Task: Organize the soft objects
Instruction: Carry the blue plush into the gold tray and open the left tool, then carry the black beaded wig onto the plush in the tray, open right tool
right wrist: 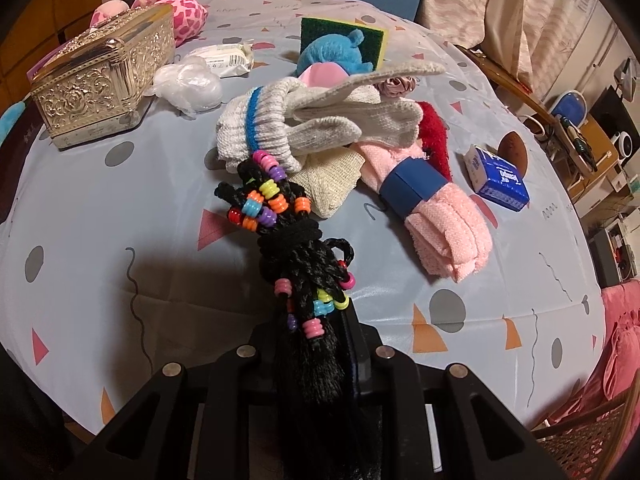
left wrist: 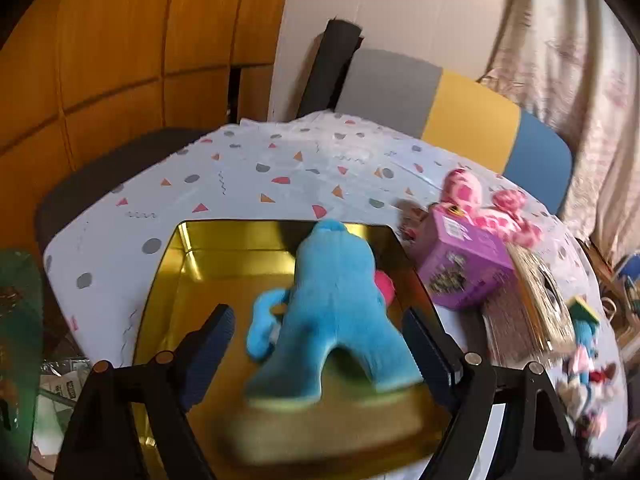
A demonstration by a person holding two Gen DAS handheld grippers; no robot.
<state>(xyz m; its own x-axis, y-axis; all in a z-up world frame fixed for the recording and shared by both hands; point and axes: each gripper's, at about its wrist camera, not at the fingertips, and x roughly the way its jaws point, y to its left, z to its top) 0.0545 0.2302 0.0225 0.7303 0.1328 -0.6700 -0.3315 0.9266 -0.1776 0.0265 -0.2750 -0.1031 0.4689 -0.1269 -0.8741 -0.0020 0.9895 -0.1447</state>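
Left wrist view: my left gripper (left wrist: 320, 340) stands apart around the blue plush toy (left wrist: 332, 312) over the gold tin (left wrist: 224, 256). My right gripper (right wrist: 320, 344) is clamped on the beaded black cord bundle (right wrist: 288, 240), which looks light and floppy, best gripped mid-bundle.

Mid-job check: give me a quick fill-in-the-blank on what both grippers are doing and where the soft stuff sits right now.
1. The blue plush toy lies in the ____ tin.
2. The left gripper stands ____ around the plush, its pads not pressing it.
3. The right gripper is shut on a black braided cord strung with coloured ____.
4. The rolled pink cloth is wrapped by a ____ band.

Missing words: gold; open; beads; blue
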